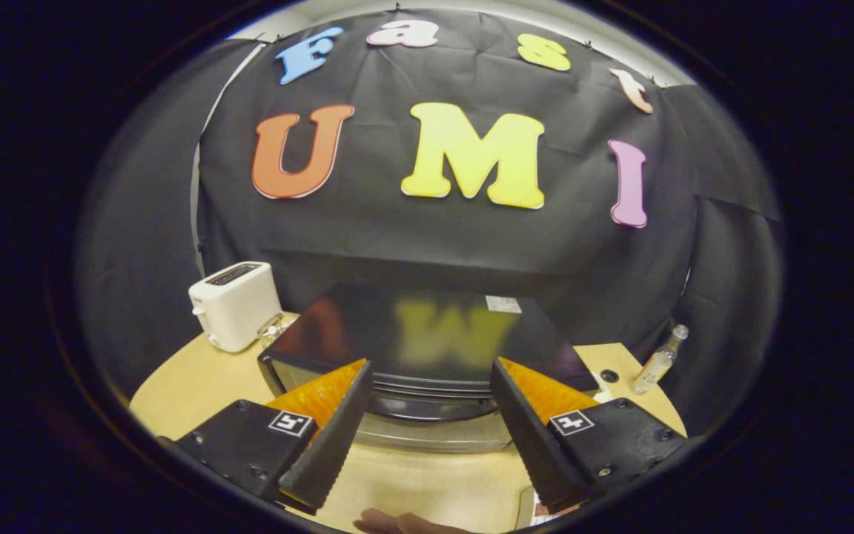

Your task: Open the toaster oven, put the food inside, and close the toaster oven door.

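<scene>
From the gripper view, my hand-held gripper (431, 415) is spread wide and pinching nothing, its two dark fingers (327, 437) angled toward the toaster oven (427, 334). The oven sits on the desk (197, 378) just ahead of the fingers, its glossy black top facing me and its door closed, with the curved handle (434, 408) lying across the gap between the fingertips.

At the far left of the desk stands a white toaster (236, 304), with a small clear object I cannot identify touching its right side. Far right, near the desk edge, a small clear bottle (660, 360) stands upright. Part of a hand (397, 523) shows at the near edge below the fingers. I cannot make out the food.

My worry is the handle: I think the fingers sit above it rather than around it, so closing now could pinch air or slip off the smooth bar. Pulling at a skew might also drag the whole oven toward me instead of swinging the door down.
</scene>
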The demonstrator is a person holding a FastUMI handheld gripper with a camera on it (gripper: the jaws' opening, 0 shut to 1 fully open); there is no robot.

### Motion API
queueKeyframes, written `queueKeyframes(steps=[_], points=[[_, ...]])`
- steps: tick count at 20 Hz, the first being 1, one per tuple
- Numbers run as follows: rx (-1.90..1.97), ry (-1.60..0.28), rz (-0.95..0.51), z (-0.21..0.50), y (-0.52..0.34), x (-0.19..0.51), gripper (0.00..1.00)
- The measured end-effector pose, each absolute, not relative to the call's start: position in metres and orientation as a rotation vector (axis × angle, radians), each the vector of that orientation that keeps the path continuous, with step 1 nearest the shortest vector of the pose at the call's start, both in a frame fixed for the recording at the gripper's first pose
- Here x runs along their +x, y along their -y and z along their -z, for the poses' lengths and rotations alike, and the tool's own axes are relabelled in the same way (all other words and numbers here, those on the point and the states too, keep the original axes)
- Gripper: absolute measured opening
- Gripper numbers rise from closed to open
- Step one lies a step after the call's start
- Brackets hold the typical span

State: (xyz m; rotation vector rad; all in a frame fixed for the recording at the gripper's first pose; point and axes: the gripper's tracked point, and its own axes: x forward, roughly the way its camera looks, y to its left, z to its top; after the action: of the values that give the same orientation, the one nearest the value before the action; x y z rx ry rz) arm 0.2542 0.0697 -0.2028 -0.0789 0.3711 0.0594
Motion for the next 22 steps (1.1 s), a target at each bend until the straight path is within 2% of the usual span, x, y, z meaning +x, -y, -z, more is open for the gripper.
queueKeyframes(steps=[8,13,22], points=[[-0.005,-0.516,-0.081,0.218,-0.074,0.268,1.00],[0.015,-0.544,-0.090,0.220,-0.073,0.259,1.00],[-0.055,-0.553,-0.070,0.255,-0.072,0.169,1.00]])
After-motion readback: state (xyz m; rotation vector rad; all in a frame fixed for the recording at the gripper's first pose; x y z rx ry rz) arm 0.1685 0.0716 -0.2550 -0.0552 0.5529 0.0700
